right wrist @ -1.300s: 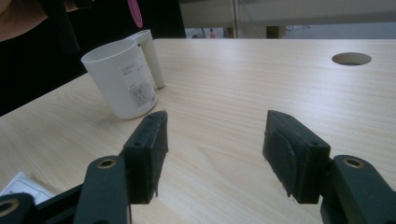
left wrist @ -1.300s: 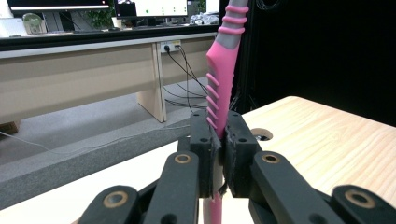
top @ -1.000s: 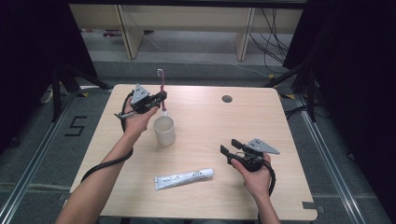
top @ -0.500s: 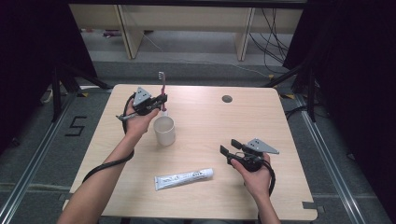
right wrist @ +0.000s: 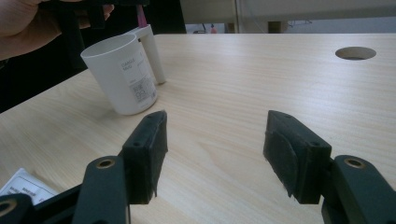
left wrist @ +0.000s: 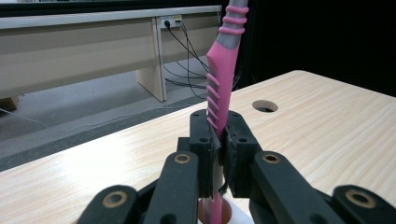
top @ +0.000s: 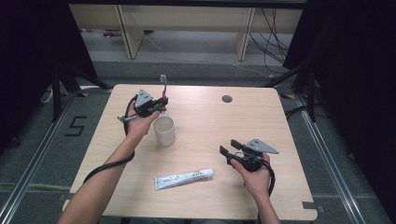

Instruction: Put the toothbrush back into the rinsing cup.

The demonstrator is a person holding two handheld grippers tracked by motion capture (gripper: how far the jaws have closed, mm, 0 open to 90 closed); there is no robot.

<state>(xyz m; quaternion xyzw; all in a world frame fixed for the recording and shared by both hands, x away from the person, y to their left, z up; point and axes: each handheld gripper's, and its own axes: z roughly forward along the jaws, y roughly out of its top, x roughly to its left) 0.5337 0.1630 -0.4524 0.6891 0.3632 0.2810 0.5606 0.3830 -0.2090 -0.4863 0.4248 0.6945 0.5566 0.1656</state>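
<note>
A pink and grey toothbrush (left wrist: 223, 79) stands upright in my left gripper (left wrist: 218, 140), whose jaws are shut on its handle. From above, the left gripper (top: 159, 103) hangs just over the far left rim of a white mug (top: 164, 130), and the toothbrush (top: 163, 86) points up with its bristles on top. The mug (right wrist: 122, 77) has a handle and a printed label. My right gripper (right wrist: 212, 149) is open and empty, low over the table. In the high view the right gripper (top: 229, 150) rests at the right, apart from a white toothpaste tube (top: 183, 178) lying near the front edge.
The wooden table (top: 280, 140) has a round cable hole (top: 227, 99) at its far right. Desk legs and cables stand on the floor behind. A corner of the toothpaste tube (right wrist: 23, 186) lies at the right gripper view's lower left.
The left hand has shifted slightly with the toothbrush above the mug. The right hand has stayed still.
</note>
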